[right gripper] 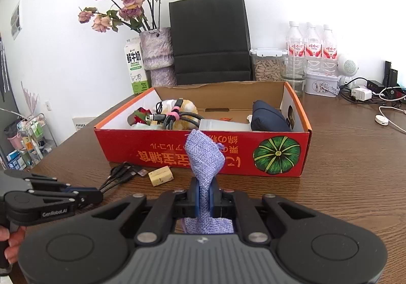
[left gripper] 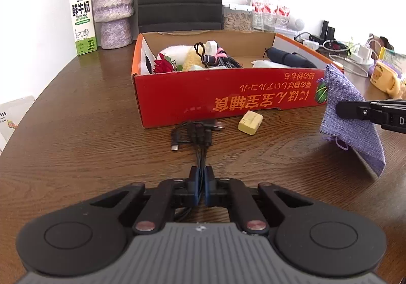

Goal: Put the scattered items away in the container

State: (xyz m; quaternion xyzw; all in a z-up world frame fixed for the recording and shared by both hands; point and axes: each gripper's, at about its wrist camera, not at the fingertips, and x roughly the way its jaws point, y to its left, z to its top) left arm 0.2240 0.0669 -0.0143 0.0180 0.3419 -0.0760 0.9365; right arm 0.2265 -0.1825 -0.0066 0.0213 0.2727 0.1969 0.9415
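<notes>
A red cardboard box (right gripper: pixel 177 154) printed with orange Japanese characters and one green pumpkin sits on a wooden table (left gripper: pixel 76 119). The left gripper (left gripper: pixel 202 177), marked "GenRobot.AI", is clamped on one black cable bundle (left gripper: pixel 198 131) lying before the box beside one yellow eraser (left gripper: pixel 250 122). The right gripper (right gripper: pixel 204 192) pinches one purple burlap pouch (right gripper: pixel 203 157), and behind stand three labelled water bottles (right gripper: pixel 311 42) and one milk carton (right gripper: pixel 135 70) reading "鲜牛奶".

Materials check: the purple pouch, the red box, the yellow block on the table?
Purple pouch: coarse woven fabric, burlap-like, matte; the weave shows.
Red box: corrugated cardboard, printed outside, raw brown inside, torn back edge.
Yellow block: possibly an eraser or foam; matte, speckled, soft-edged. Hard to tell.

Lilac pouch (right gripper: pixel 204 157) before red box (right gripper: pixel 177 154)
</notes>
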